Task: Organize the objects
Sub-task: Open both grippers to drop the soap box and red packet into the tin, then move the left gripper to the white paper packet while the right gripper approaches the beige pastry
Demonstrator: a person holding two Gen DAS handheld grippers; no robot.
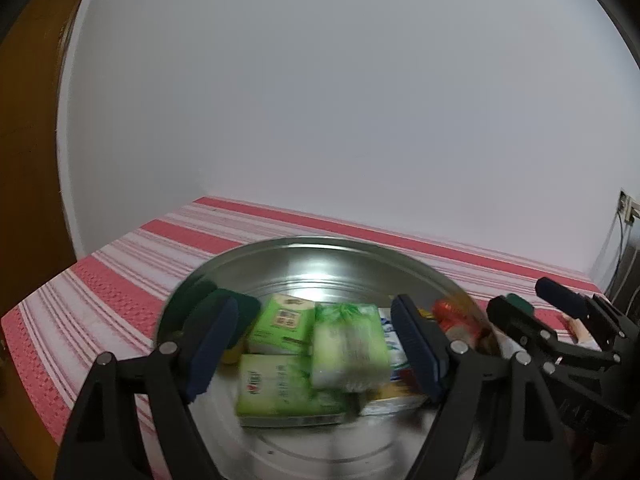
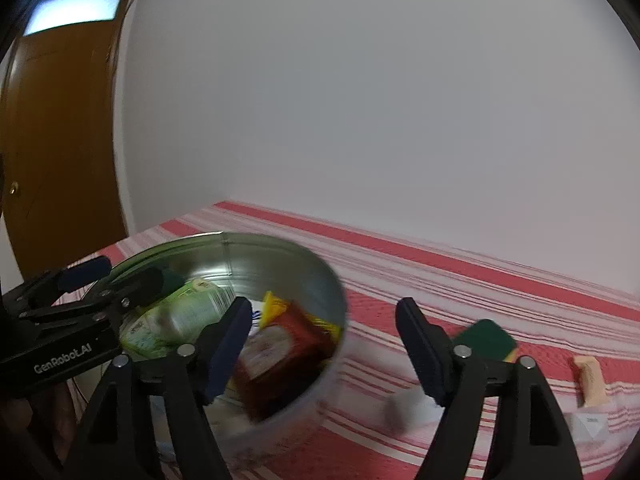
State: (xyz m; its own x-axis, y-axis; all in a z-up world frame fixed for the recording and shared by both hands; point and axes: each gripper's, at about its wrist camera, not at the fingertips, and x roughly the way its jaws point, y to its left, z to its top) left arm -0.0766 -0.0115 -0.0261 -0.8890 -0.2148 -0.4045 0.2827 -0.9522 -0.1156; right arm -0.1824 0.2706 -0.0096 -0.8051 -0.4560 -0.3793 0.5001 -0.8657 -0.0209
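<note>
A round metal basin (image 1: 280,252) sits on the red-and-white striped cloth; it also shows in the right wrist view (image 2: 280,248). It holds green tissue packs (image 1: 280,384), a green carton (image 1: 282,324), a blurred green-and-white pack (image 1: 350,346), and a red packet (image 2: 280,344). My left gripper (image 1: 316,344) is open over the basin, empty. My right gripper (image 2: 324,344) is open and empty at the basin's right rim; it also shows in the left wrist view (image 1: 536,300). A green-and-yellow sponge (image 2: 486,338) lies on the cloth beyond the right finger.
A small beige object (image 2: 590,380) and a white packet (image 2: 588,426) lie on the striped cloth (image 2: 480,276) at the right. A white wall stands behind the table. A brown door (image 2: 60,140) is at the left. A wall socket with cables (image 1: 626,208) is at far right.
</note>
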